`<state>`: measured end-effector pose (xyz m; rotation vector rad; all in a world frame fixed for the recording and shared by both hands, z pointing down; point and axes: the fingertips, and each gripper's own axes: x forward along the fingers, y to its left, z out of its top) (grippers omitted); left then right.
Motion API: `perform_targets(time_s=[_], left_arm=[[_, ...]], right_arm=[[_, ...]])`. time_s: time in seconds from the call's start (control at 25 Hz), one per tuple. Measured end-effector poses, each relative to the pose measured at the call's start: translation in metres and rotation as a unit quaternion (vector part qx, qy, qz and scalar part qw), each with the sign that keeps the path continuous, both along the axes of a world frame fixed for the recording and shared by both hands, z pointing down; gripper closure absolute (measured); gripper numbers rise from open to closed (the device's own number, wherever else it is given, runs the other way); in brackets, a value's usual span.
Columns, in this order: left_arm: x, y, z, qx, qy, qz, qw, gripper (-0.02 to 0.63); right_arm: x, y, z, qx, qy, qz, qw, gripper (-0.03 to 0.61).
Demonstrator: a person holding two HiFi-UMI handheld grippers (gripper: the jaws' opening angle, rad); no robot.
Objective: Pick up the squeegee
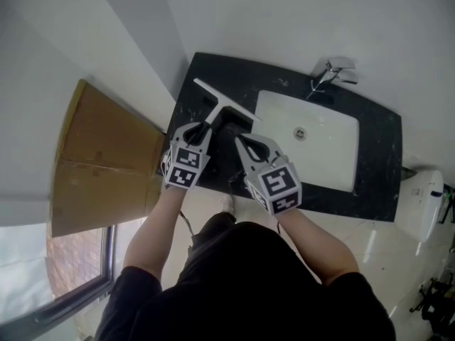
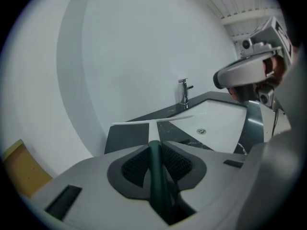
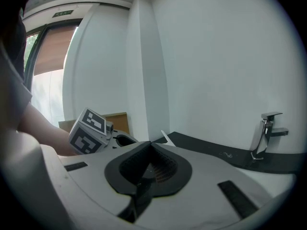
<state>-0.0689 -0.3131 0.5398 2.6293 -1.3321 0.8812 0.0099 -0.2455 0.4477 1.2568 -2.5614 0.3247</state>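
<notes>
- I judge the task to be at the grasp-and-lift step: the left gripper [image 1: 205,129] has the squeegee [image 1: 221,101] by its handle; the next move calls for a steady raise clear of the black countertop [image 1: 377,155], with the blade kept level so it does not swing
- At the far left of the head view a cardboard sheet [image 1: 99,155] leans by the wall; it plays no part
- Left of centre, the left gripper's pads [image 2: 133,169] are clamped on the dark green handle, which runs up between them; the jaws stand partly apart, held there by the handle's thickness
- The squeegee's white blade stretches across the upper left of the countertop, ahead of those jaws and left of the white sink [image 1: 327,148]; I cannot tell whether it is already off the surface
- Right of centre, the right gripper [image 1: 242,141] hovers just beside the handle; its jaws meet tip to tip with nothing between them; I cannot tell whether it touches the squeegee
- At the upper right stands the faucet [image 1: 330,73], well apart from both grippers
</notes>
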Motion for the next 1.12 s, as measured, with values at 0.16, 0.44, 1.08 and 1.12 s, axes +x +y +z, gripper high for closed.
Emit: perform_targets(time_s=[0.16,0.44,1.08,1.12], left_arm=[[0.007,0.036,-0.030,0.024,0.017,-0.013,0.9995,0.523],[0.031,0.116,-0.089,0.077,0.027,-0.022,0.9964,0.523],[0.061,0.253,-0.176,0.149,0.049,-0.011,0.9875,0.523],[0.059,0.255,-0.177,0.151,0.051,-0.008,0.9872,0.523]], right_arm=[[0.010,0.036,-0.017,0.016,-0.005,-0.014,1.000,0.571],[0.034,0.113,-0.046,0.049,-0.010,-0.042,0.998,0.571],[0.052,0.221,-0.083,0.084,-0.028,-0.067,0.994,0.571],[0.050,0.221,-0.084,0.086,-0.028,-0.065,0.994,0.571]])
